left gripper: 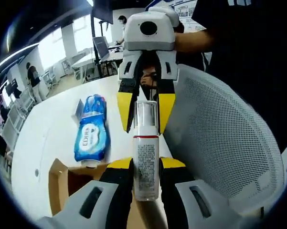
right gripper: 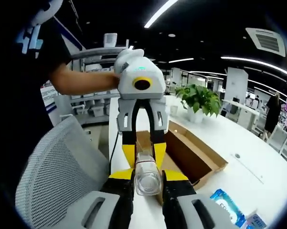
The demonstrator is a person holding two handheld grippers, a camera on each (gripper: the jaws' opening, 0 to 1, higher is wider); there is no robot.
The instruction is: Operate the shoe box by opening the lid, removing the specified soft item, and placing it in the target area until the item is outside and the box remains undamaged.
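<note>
A white bottle (left gripper: pixel 145 162) with a clear cap (right gripper: pixel 147 179) is held in the air between both grippers. My left gripper (left gripper: pixel 145 164) is shut on its labelled body. My right gripper (right gripper: pixel 147 177) faces it and is shut on the clear cap end; it also enters the left gripper view from above (left gripper: pixel 145 112). In the right gripper view the left gripper (right gripper: pixel 143 150) stands opposite, held by a hand. The open cardboard shoe box (right gripper: pixel 200 157) lies on the white table behind. A soft blue wipes pack (left gripper: pixel 91 133) lies on the table outside the box.
A white mesh office chair (left gripper: pixel 224 143) stands close beside the grippers, seen also in the right gripper view (right gripper: pixel 52 167). A potted plant (right gripper: pixel 200 100) stands farther along the table (right gripper: pixel 248 176). The box's corner (left gripper: pixel 59 183) lies near the wipes pack (right gripper: pixel 227 205).
</note>
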